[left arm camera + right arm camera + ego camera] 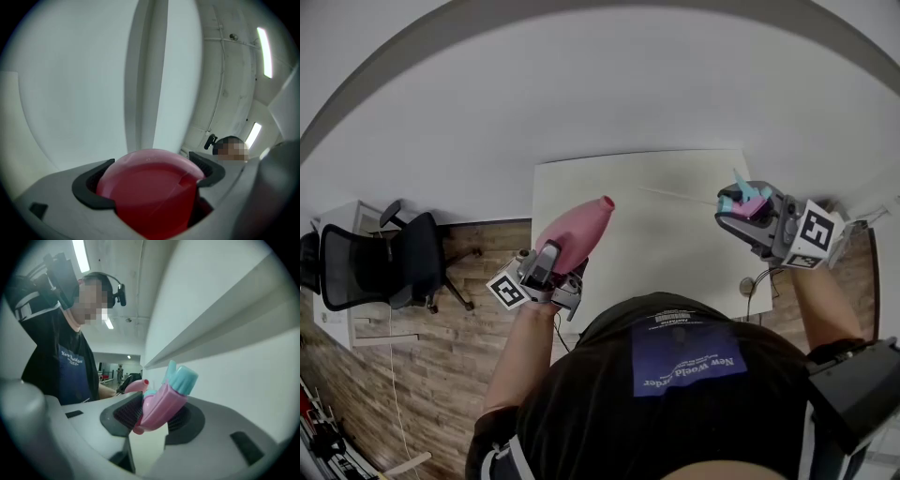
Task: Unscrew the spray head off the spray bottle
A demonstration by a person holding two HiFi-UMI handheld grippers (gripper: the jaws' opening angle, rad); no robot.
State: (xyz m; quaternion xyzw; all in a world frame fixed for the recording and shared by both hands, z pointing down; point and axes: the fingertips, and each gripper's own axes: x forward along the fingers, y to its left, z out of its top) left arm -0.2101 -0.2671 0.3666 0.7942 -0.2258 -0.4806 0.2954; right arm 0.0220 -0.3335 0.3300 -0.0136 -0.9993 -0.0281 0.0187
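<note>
Spray head (165, 398) clamped in right gripper (154, 416), spray bottle (150, 197) in left gripper (150, 180).

Spray bottle (579, 230): pink, tapered, headless; points bare neck up and away, base clamped in left gripper (147, 173). Spray head (742, 202): pink with pale blue nozzle, unscrewed, well apart at right, pinched in right gripper (152, 411).
</note>
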